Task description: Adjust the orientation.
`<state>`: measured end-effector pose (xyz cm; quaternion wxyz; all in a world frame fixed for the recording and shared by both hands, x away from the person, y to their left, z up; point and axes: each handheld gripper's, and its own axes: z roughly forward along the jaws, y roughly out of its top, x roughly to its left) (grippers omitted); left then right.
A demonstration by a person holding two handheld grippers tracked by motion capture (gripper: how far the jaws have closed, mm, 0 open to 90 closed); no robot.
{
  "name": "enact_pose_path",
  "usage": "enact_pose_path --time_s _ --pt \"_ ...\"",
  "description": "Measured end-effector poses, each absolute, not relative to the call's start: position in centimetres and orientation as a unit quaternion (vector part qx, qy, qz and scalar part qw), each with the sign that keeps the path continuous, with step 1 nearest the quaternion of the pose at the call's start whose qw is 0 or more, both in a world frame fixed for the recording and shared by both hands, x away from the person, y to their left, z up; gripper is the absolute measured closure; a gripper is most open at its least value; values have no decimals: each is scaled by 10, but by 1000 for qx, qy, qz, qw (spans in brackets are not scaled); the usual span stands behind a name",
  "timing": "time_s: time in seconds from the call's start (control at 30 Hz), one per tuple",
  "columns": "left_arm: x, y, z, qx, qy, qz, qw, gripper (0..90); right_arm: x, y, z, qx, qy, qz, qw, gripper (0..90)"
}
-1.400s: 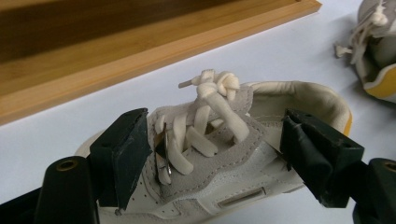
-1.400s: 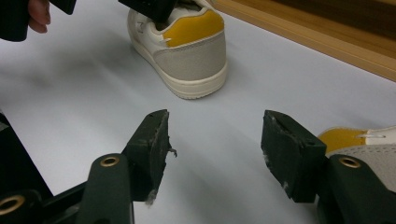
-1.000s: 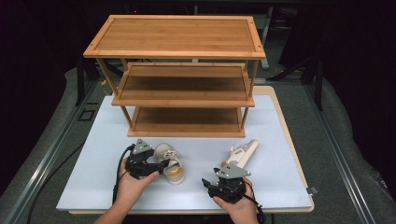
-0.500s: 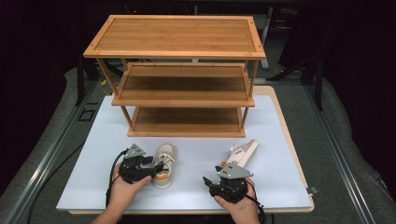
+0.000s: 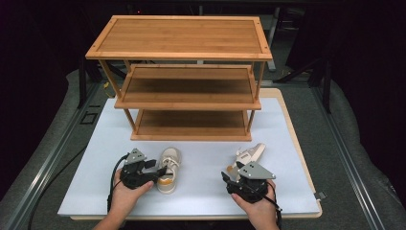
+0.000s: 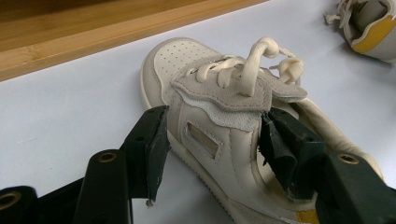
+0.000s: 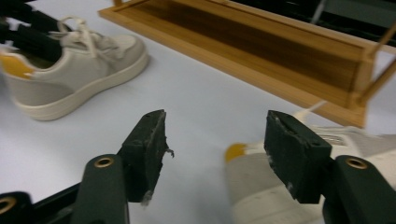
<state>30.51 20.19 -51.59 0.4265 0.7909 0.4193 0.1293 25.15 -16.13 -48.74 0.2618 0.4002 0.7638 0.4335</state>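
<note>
While the three-tier bamboo shoe rack [image 5: 184, 86] stands at the far side of the white table mat [image 5: 86, 158], two cream sneakers lie on the mat in front of it. The upright sneaker [image 5: 168, 167] sits between the spread jaws of the left gripper [image 5: 158, 171]: one jaw stands outside the shoe's side wall, the other is inside the collar, neither visibly pressing. The tipped sneaker [image 5: 248, 155] lies just beyond the right gripper [image 5: 229, 178], whose jaws are spread; its heel [image 7: 261, 186] is near the right-hand jaw.
</note>
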Motion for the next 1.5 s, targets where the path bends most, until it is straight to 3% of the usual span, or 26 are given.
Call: enact_pose_path --time_s 0.23,0.73,0.93,1.2,1.5 --pt "306 202 -516 793 418 125 426 418 259 -177 -491 429 756 413 273 354" --pt "308 203 -517 790 426 127 422 402 259 -196 -501 493 728 418 228 315" --pt "306 201 -517 797 418 135 414 393 244 -224 -506 541 701 426 185 312" --pt "306 200 -516 794 419 137 418 395 236 -251 -509 594 632 453 205 364" --pt "305 202 -515 788 419 142 428 415 245 -241 -515 604 631 419 248 430"
